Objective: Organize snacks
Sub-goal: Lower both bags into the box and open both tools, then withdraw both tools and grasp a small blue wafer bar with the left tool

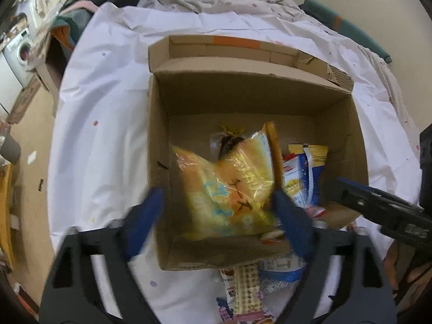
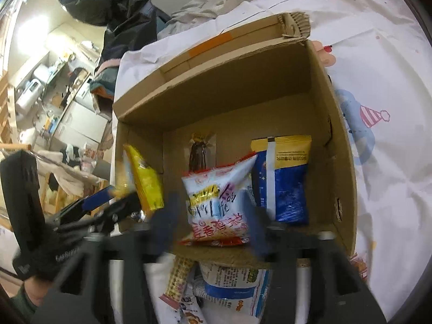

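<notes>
An open cardboard box [image 1: 251, 81] [image 2: 216, 81] stands on a white sheet. My left gripper [image 1: 217, 198] is open over its near left corner. A yellow snack bag [image 1: 229, 186] [image 2: 144, 175] lies between its blue fingers; the left finger is outside the box wall, clear of the bag. My right gripper [image 2: 210, 208] is open with a white and red snack bag [image 2: 218, 205] loose between its blurred fingers. A blue and yellow bag [image 2: 280, 178] [image 1: 305, 172] stands at the box's right. A dark snack in a clear wrapper [image 2: 199, 154] leans on the back wall.
Several more snack packets [image 1: 245, 291] [image 2: 232, 286] lie on the sheet just before the box's near wall. A fingertip with a red nail [image 2: 324, 51] shows behind the box's far right corner. Bedding is piled behind the box; a cluttered room with a washing machine [image 1: 21, 51] lies left.
</notes>
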Tool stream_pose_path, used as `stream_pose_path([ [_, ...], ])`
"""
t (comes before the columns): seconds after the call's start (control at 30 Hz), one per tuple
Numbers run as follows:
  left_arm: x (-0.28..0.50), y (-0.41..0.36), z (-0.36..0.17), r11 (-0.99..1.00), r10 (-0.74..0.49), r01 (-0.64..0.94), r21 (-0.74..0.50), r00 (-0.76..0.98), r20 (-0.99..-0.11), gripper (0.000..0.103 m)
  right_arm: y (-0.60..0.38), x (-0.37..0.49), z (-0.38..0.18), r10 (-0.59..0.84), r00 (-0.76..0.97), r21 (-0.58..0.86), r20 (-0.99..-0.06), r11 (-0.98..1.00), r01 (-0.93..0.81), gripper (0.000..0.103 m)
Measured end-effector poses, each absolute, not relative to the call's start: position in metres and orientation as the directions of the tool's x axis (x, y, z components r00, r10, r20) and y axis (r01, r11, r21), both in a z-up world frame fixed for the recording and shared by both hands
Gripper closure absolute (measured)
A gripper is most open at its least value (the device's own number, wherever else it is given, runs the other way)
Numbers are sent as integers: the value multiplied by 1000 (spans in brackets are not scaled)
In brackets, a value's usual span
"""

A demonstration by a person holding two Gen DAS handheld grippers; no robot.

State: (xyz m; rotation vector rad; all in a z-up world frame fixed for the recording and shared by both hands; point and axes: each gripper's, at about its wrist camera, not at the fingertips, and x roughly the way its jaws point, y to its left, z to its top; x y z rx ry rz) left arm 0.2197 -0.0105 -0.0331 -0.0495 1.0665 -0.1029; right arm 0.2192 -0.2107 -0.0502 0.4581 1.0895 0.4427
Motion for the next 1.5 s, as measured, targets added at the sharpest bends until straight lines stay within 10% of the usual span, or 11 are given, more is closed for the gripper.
stream_pose_path([
  [1.5, 168, 17, -3, 995, -82, 0, -100, 561, -824, 11, -248, 177, -16, 456, 504, 468, -734, 877, -111, 25],
])
